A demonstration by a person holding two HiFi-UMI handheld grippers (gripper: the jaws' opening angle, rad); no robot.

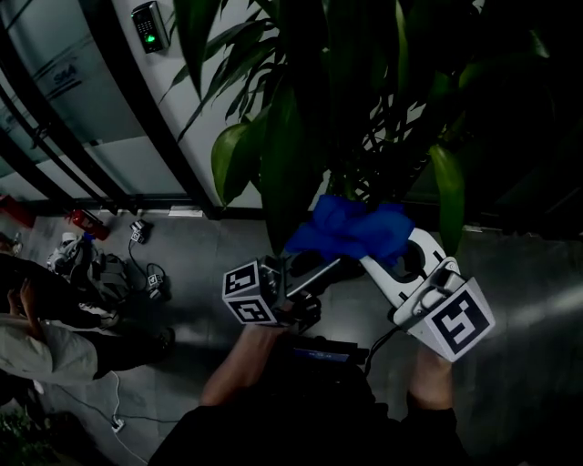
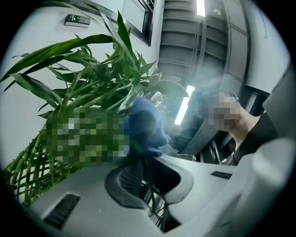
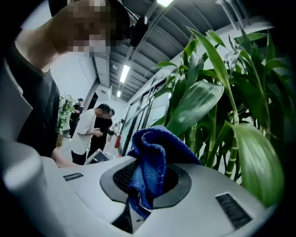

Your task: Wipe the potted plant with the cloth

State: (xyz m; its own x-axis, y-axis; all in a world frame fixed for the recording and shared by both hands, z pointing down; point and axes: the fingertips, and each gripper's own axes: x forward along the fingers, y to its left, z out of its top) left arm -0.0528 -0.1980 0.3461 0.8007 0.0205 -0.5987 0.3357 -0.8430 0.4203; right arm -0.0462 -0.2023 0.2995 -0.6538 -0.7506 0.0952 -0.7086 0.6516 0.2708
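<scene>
The potted plant (image 1: 364, 82) with long green leaves fills the top of the head view. One large leaf (image 1: 284, 177) hangs down to my left gripper (image 1: 297, 266), which is shut on its dark lower end. In the left gripper view the leaf (image 2: 147, 169) runs edge-on between the jaws of the left gripper (image 2: 144, 163), with the blue cloth (image 2: 145, 124) just beyond. My right gripper (image 1: 369, 253) is shut on the blue cloth (image 1: 351, 229), bunched right beside that leaf. In the right gripper view the cloth (image 3: 151, 155) bulges out of the right gripper (image 3: 145, 185), and leaves (image 3: 199, 99) stand close behind.
A person (image 1: 41, 341) is at the left on the grey floor, near bags and cables (image 1: 100, 268). A wall with a card reader (image 1: 148, 25) and glass panels stands behind the plant. Two people (image 3: 92, 129) stand further off in the right gripper view.
</scene>
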